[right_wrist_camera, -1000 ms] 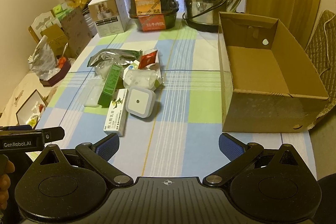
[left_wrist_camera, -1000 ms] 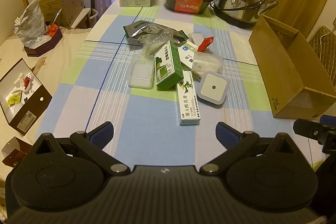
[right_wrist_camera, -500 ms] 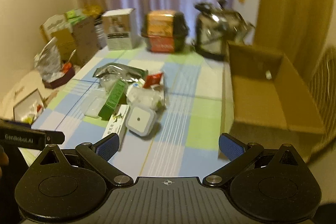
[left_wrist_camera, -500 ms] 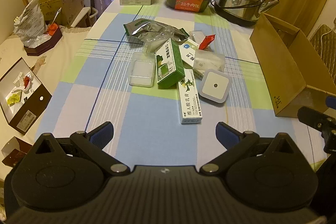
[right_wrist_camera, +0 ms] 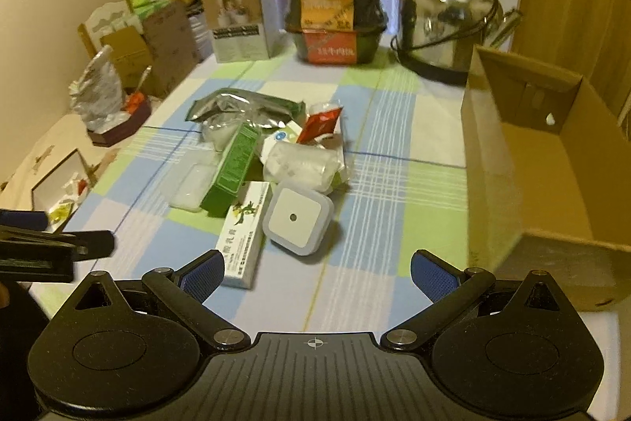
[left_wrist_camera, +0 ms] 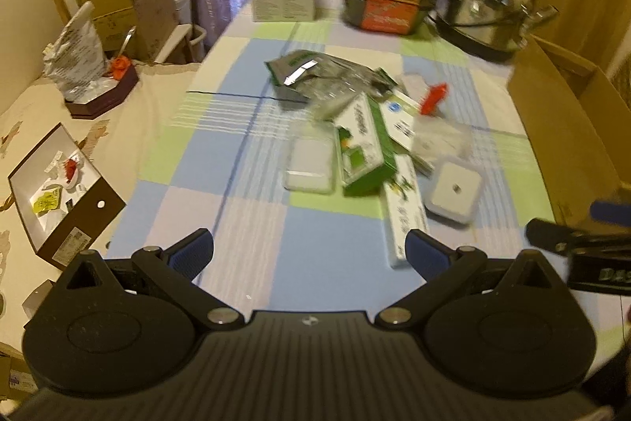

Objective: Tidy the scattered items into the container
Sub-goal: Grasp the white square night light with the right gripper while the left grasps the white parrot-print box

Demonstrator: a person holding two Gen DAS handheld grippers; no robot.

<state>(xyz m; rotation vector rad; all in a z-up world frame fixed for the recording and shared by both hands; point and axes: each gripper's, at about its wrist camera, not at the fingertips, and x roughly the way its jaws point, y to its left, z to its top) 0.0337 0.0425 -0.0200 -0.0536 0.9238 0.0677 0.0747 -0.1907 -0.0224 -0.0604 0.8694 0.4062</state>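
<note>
The long white carton [right_wrist_camera: 244, 231] near the tongs carries Chinese print, too blurred to read. The far orange-banded black box [right_wrist_camera: 334, 22] likewise. Nothing else is legible.

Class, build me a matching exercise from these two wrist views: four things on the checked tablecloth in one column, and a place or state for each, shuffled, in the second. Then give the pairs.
Column one:
1. cardboard box
2. steel kettle
3. square white night light
4. green carton

Column two:
A. at the far end of the table, beside the black food tub
B. open-topped, nothing seen inside, on the right side
C. leaning across the pile
D. nearest item of the pile, next to the long white box

Pairs: 1-B, 2-A, 3-D, 4-C
</note>
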